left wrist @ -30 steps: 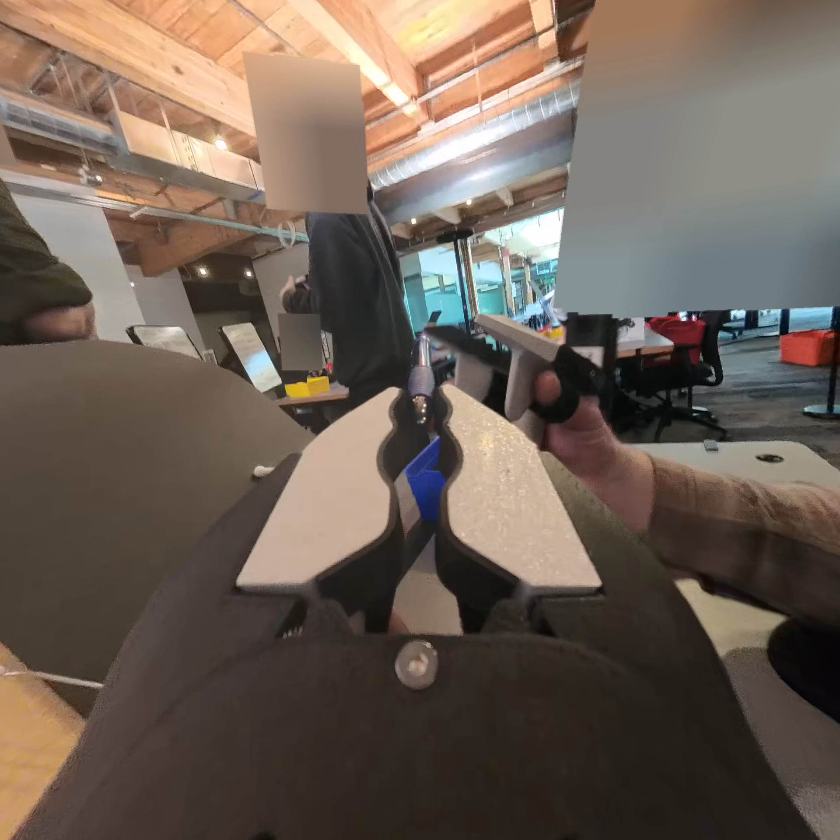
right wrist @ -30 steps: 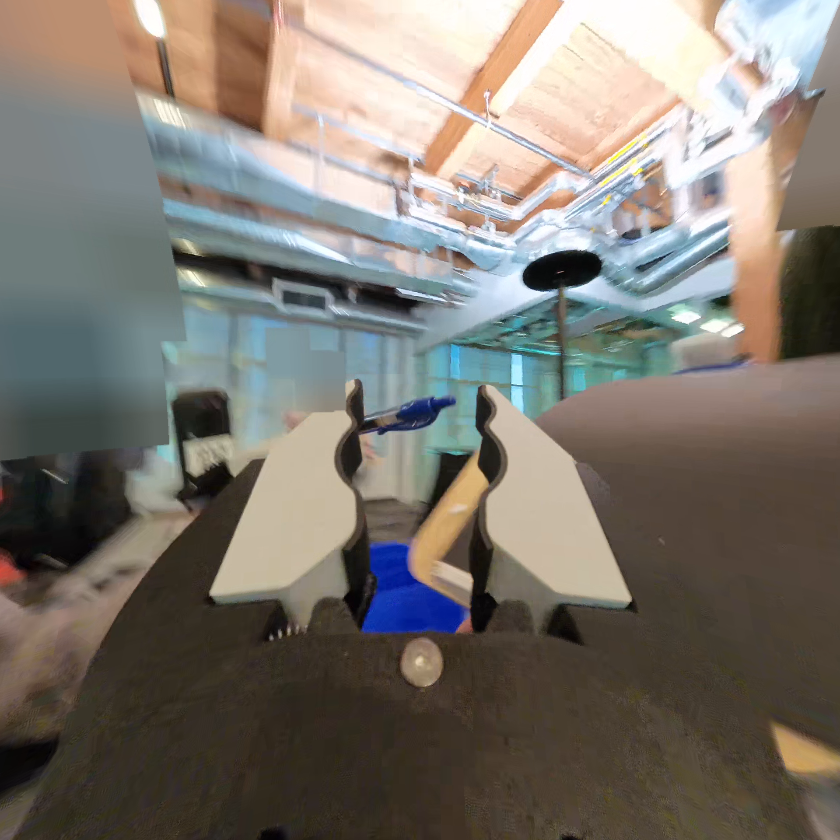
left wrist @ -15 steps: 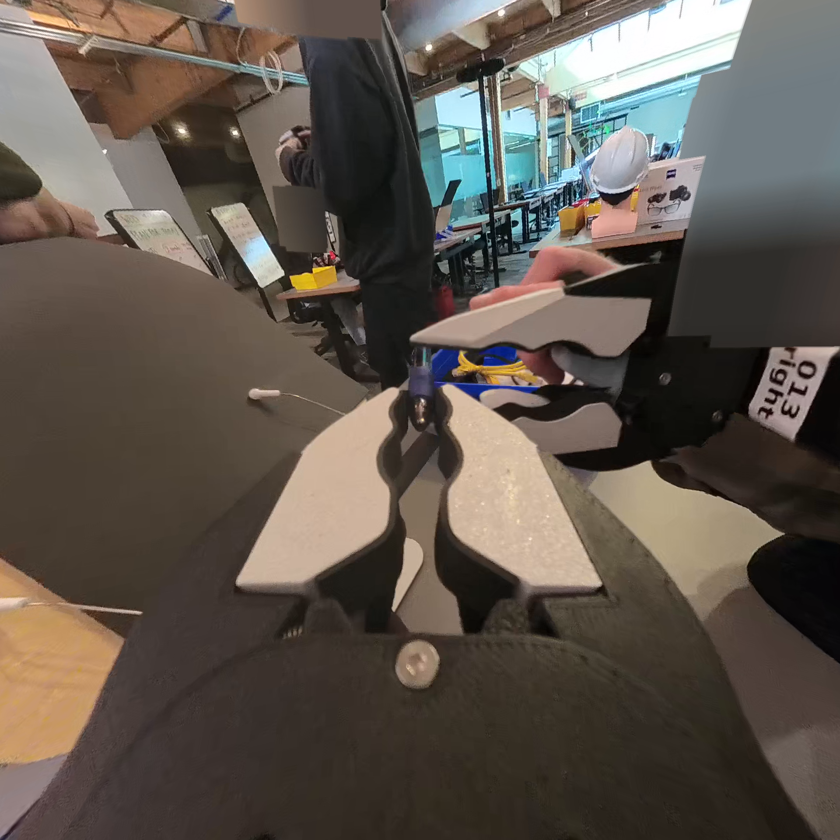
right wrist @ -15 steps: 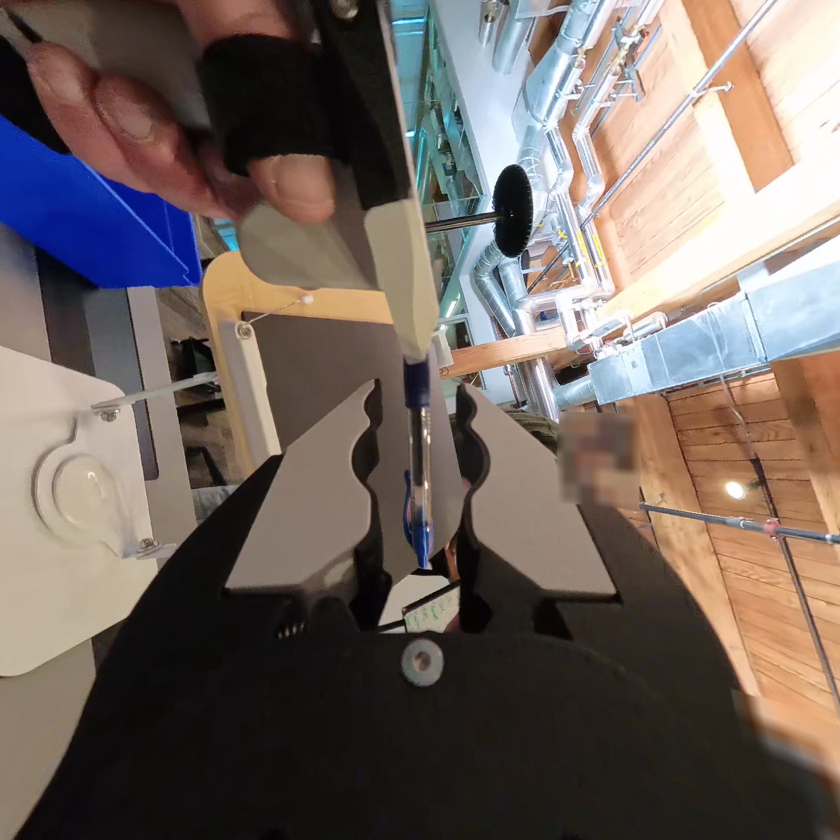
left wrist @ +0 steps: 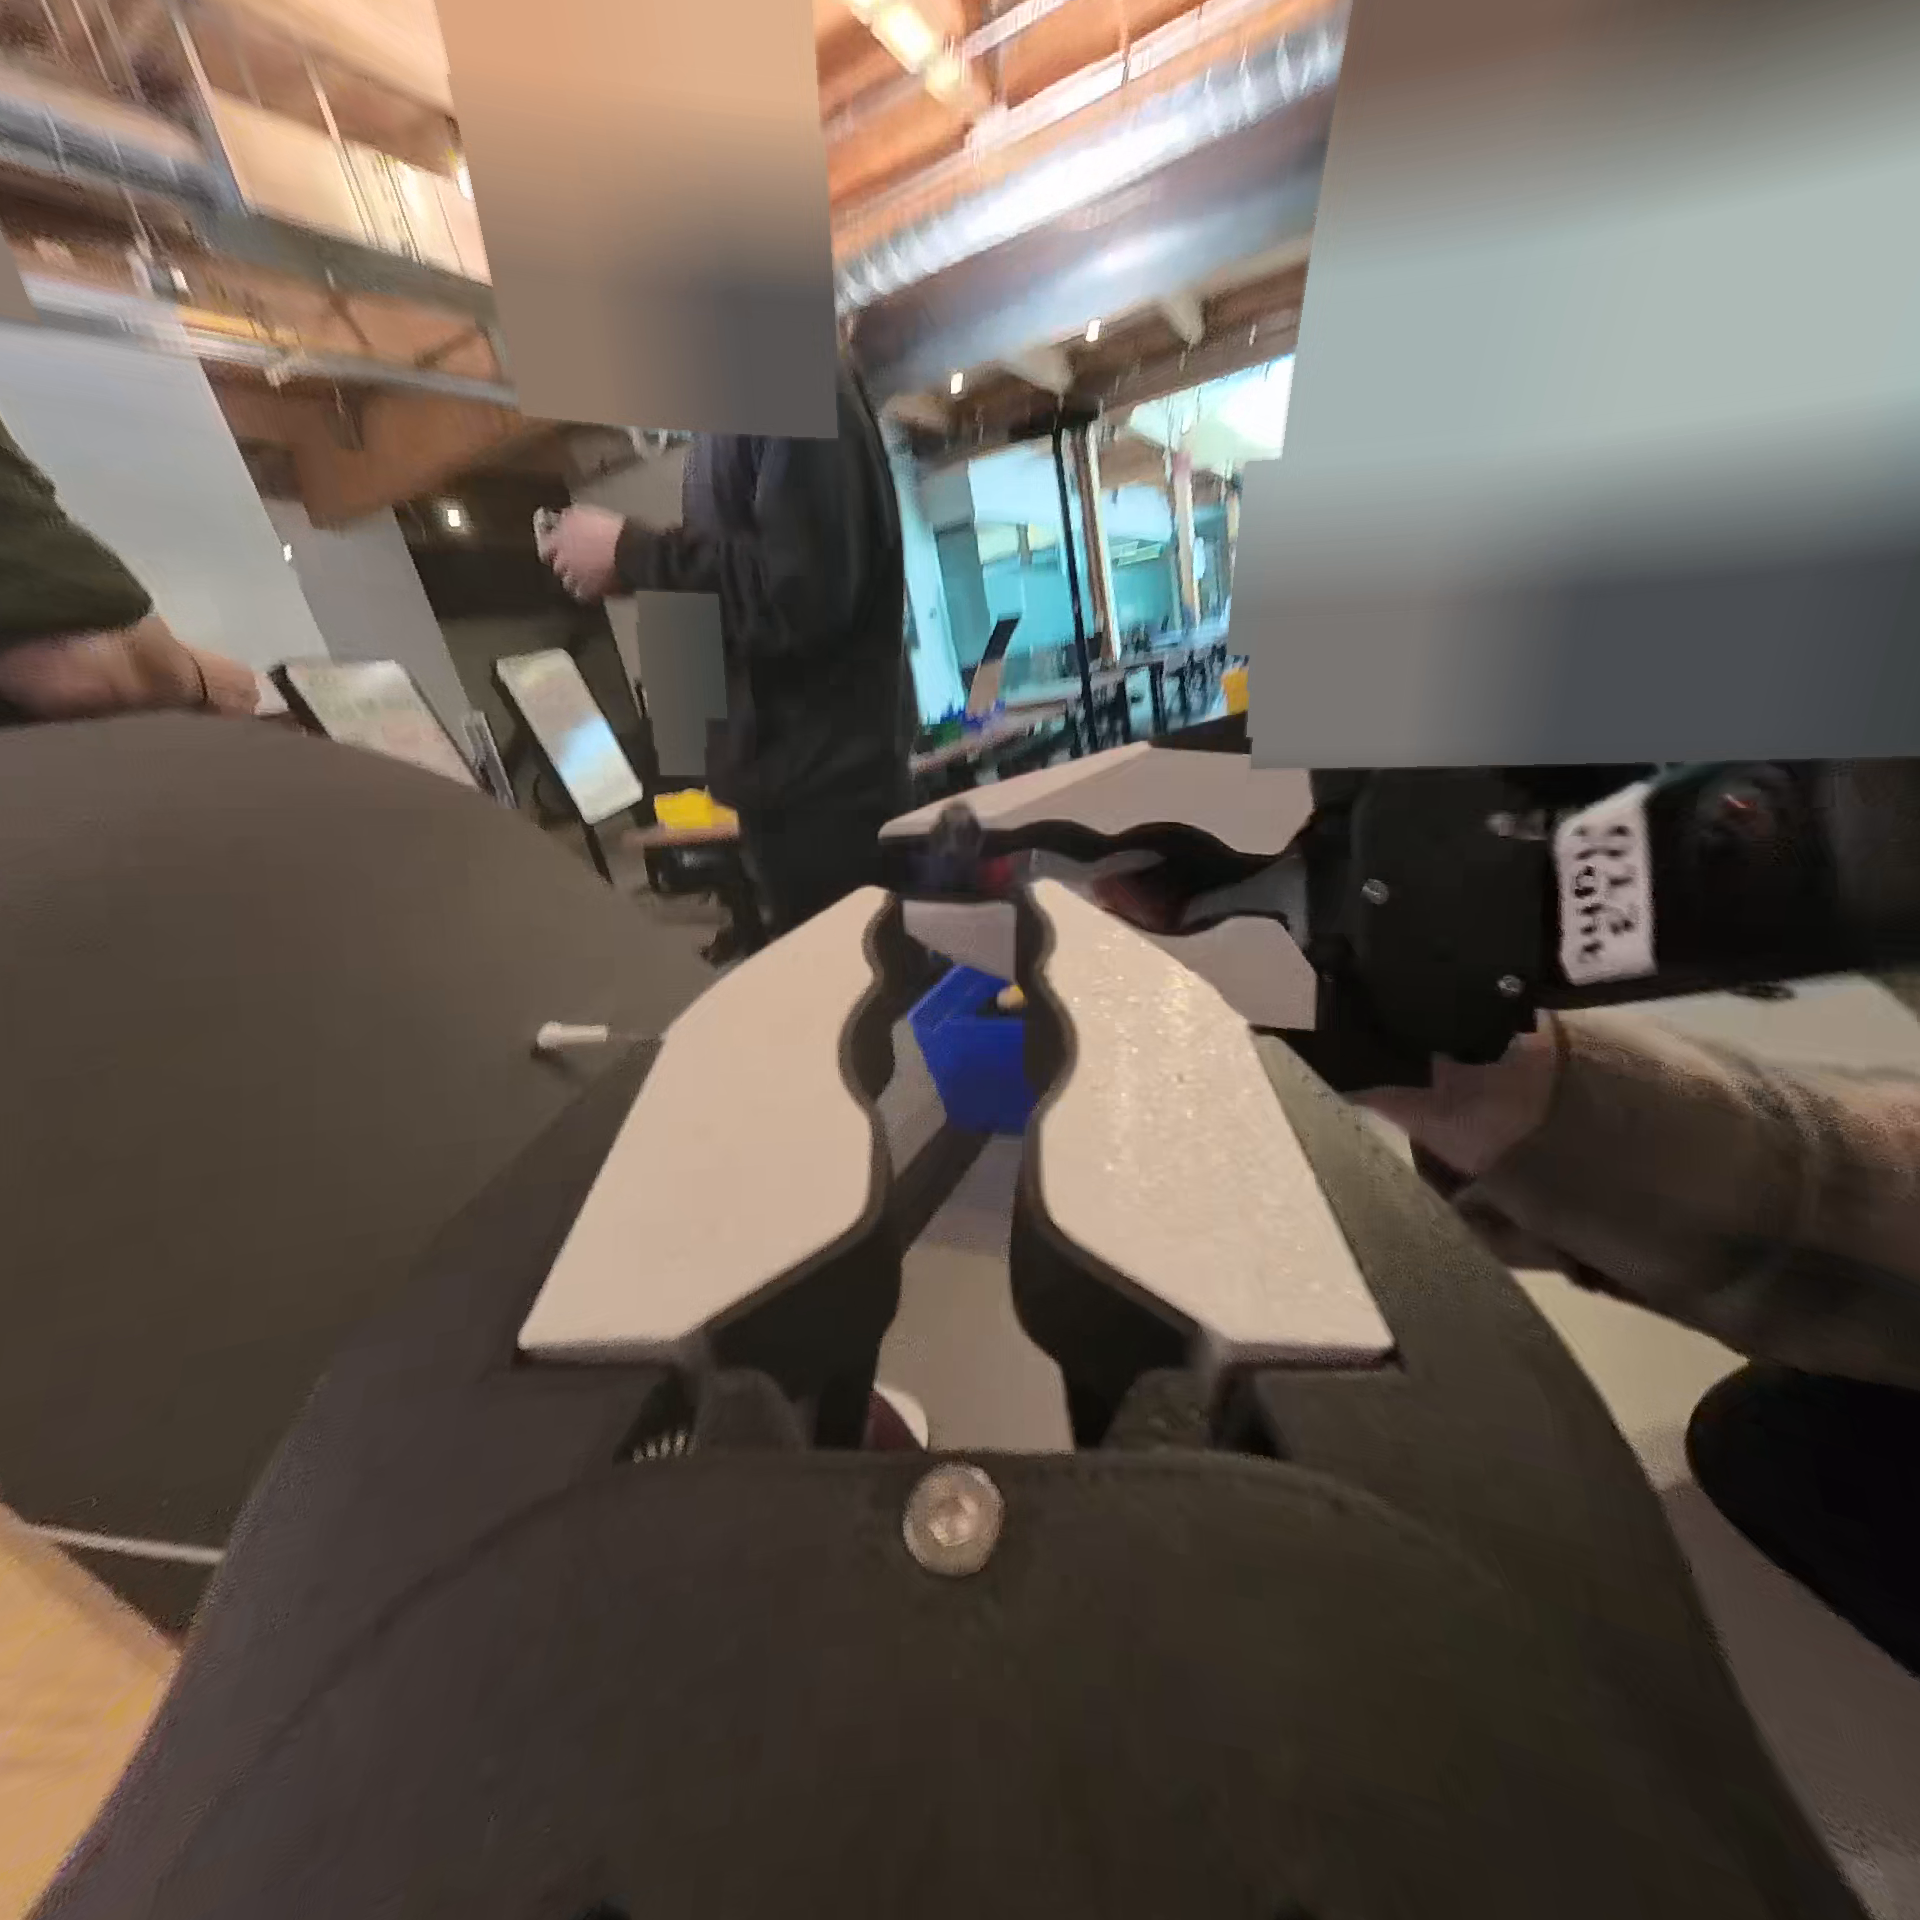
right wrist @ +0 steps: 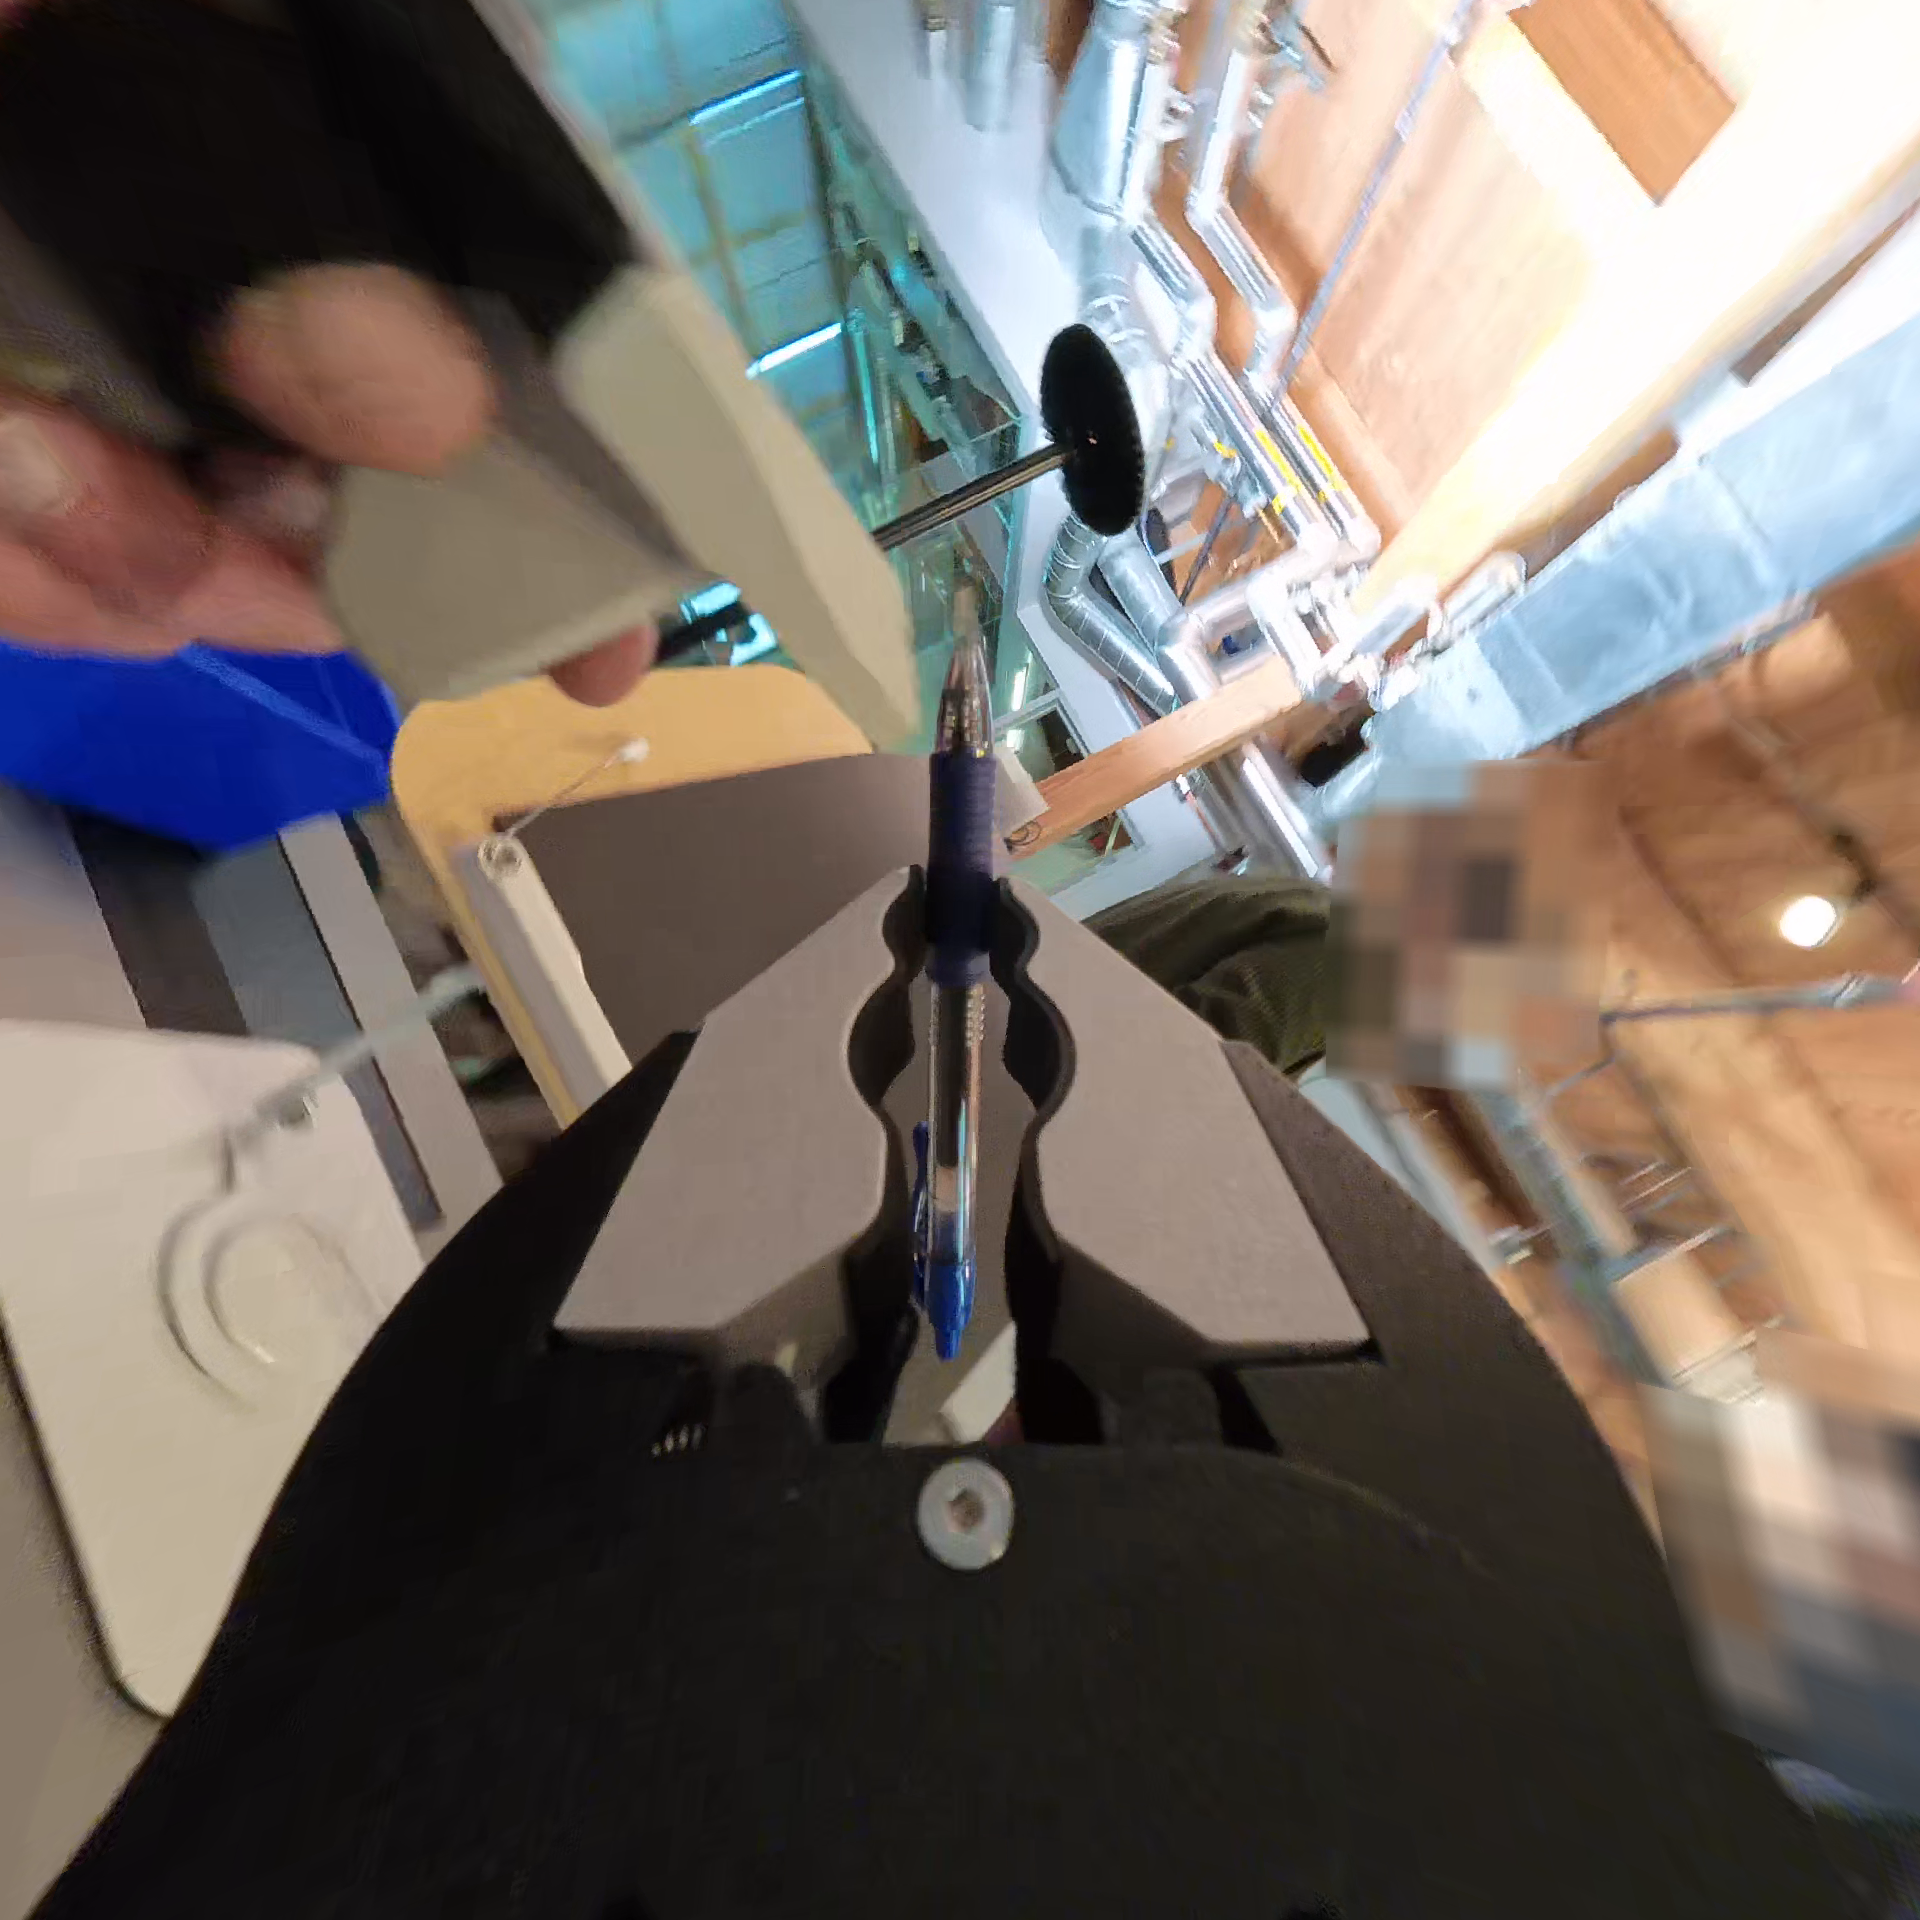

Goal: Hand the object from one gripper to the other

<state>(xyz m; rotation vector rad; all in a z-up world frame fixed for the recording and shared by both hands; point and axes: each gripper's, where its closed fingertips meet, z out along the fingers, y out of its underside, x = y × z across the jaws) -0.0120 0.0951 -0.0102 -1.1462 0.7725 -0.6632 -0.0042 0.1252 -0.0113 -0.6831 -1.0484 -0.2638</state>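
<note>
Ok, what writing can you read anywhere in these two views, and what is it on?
White label on the right hand-held gripper: dark print, smeared; I don't repeat label text.
Two standing boards in the background: marks too blurred to read.
Pen: no legible print.

Small blue plastic bin (left wrist: 982, 1060) on the pale bench (left wrist: 1621, 1340), something yellow at its rim; beyond, a person in a dark jacket (left wrist: 800, 623) standing, one arm raised; two tilted whiteboards on stands (left wrist: 566, 732) beside a small yellow box (left wrist: 694, 808); overhead, timber ceiling planks (right wrist: 1455, 197) with silver metal ducts (right wrist: 1132, 613); black round disc on a thin pole (right wrist: 1091, 442); white plate with a round raised ring (right wrist: 208, 1278), blurred.
</note>
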